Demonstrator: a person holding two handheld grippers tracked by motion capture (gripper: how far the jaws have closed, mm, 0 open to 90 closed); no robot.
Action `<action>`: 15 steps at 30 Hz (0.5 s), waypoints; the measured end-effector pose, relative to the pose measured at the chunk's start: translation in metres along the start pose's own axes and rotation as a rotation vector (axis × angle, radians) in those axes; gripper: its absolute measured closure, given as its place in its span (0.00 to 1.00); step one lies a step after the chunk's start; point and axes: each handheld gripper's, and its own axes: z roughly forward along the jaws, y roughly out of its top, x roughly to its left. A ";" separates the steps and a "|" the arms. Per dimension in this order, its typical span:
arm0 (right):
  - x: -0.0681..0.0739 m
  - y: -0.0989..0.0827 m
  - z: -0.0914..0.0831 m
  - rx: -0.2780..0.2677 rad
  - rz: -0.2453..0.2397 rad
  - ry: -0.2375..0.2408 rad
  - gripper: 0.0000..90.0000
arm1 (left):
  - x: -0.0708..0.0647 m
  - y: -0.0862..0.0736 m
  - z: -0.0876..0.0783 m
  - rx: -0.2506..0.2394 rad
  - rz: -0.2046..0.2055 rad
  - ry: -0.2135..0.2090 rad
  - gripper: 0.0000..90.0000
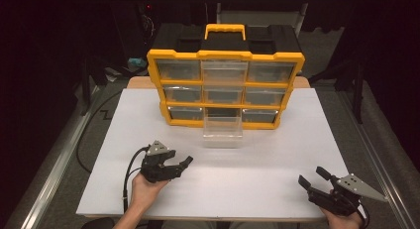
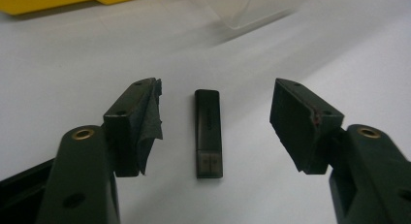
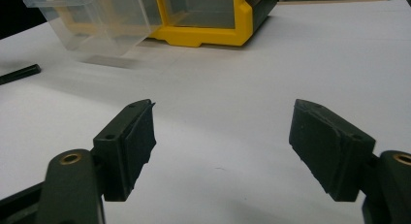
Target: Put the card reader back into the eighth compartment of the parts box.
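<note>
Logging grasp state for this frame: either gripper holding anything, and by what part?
Nothing is held. The left gripper is open, straddling a small black USB stick lying flat on the white table, untouched. The right gripper is open and empty.

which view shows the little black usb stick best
The left gripper view: the usb stick lies flat on the white table, centred between that gripper's open jaws, close and sharp. The right gripper view catches just one end at its left edge. In the high view I can't make it out.
</note>
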 end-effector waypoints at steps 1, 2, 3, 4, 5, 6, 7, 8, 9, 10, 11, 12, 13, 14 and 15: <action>0.000 0.000 0.000 0.000 0.000 0.000 0.28 | 0.000 0.002 0.001 0.009 -0.003 -0.003 0.41; 0.000 0.000 0.000 -0.001 -0.001 -0.002 0.28 | 0.000 0.003 0.002 0.024 -0.003 -0.005 0.42; 0.000 0.000 0.000 -0.003 -0.002 -0.003 0.28 | 0.000 0.005 0.003 0.040 0.001 -0.002 0.43; 0.000 0.000 0.000 -0.003 -0.003 -0.004 0.28 | -0.001 0.007 0.004 0.049 0.010 0.008 0.43; 0.000 0.000 0.000 -0.003 -0.002 -0.004 0.28 | -0.001 0.009 0.004 0.061 0.017 0.016 0.43; 0.000 0.000 0.000 -0.003 -0.002 -0.003 0.28 | -0.002 0.010 0.005 0.074 0.023 0.019 0.43; 0.000 0.000 0.000 -0.003 -0.002 -0.003 0.28 | -0.002 0.012 0.006 0.079 0.027 0.023 0.43; 0.000 0.000 0.000 -0.004 -0.003 -0.003 0.28 | -0.002 0.013 0.006 0.090 0.020 0.020 0.43; 0.000 0.000 0.000 -0.004 -0.004 -0.003 0.28 | -0.002 0.015 0.007 0.103 0.020 0.023 0.44; 0.000 0.000 0.000 -0.004 -0.004 -0.003 0.28 | -0.001 0.016 0.008 0.119 0.025 0.024 0.44; 0.000 0.000 0.000 -0.004 -0.004 -0.002 0.28 | -0.001 0.018 0.009 0.130 0.029 0.030 0.44; 0.000 0.000 0.000 -0.004 -0.005 -0.001 0.28 | -0.001 0.019 0.010 0.144 0.028 0.033 0.45; 0.000 0.000 0.000 -0.004 -0.005 -0.001 0.28 | -0.001 0.020 0.011 0.154 0.029 0.037 0.45; 0.000 0.000 0.000 -0.004 -0.005 0.000 0.28 | -0.001 0.021 0.012 0.167 0.029 0.037 0.45; 0.000 0.000 0.000 -0.004 -0.006 0.000 0.28 | -0.001 0.022 0.013 0.177 0.028 0.038 0.46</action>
